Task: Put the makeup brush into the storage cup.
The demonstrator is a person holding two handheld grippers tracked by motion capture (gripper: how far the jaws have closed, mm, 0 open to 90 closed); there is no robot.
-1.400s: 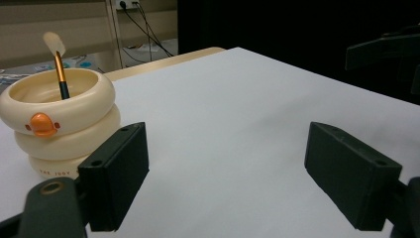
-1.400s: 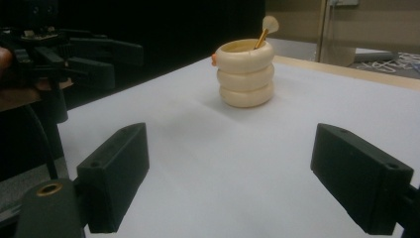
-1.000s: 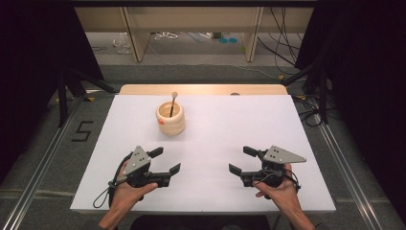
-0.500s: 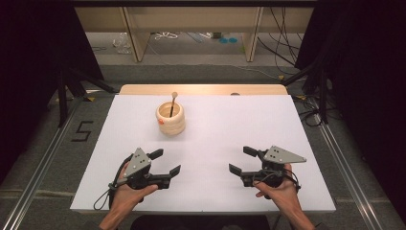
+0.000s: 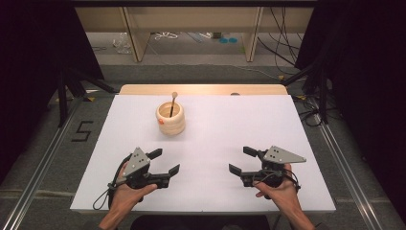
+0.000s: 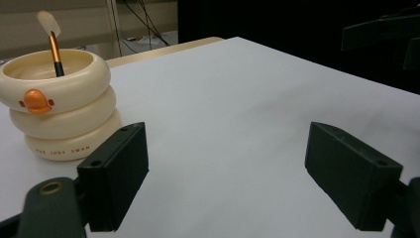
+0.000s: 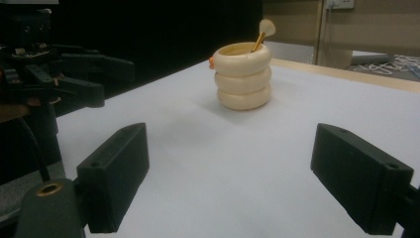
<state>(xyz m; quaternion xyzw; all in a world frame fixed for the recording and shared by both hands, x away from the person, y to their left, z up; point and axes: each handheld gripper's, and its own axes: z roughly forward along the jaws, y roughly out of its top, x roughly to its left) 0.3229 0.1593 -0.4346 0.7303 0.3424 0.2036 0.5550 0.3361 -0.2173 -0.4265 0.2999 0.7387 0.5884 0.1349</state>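
cream holder stood alone while both grippers waited wide apart

cream and ringed like three stacked hoops, the holder (image 5: 170, 118) stood upright on the white table (image 5: 215, 120), towards its far edge and left of the middle. a small orange duck bill sat on its upper ring and faint lettering ran round its lowest ring. a slim brush (image 5: 172, 104) with an orange-gold handle and a pale tip leaned inside it, the tip rising above the rim.

well nearer than the holder, and a little to its left, the left gripper (image 5: 163, 162) was held low over the table in the person's left hand (image 5: 125, 196). its jaws stood spread wide with nothing between them but bare white surface. in the left gripper view the holder sat beyond the left jaw, apart from it.

nearer than the holder and well off to its right, the right gripper (image 5: 243, 160) was held in the right hand (image 5: 280, 191), jaws likewise parted wide and holding nothing. in the right gripper view the holder stood well ahead, between the lines of the two jaws, and the left gripper showed off to the holder's left
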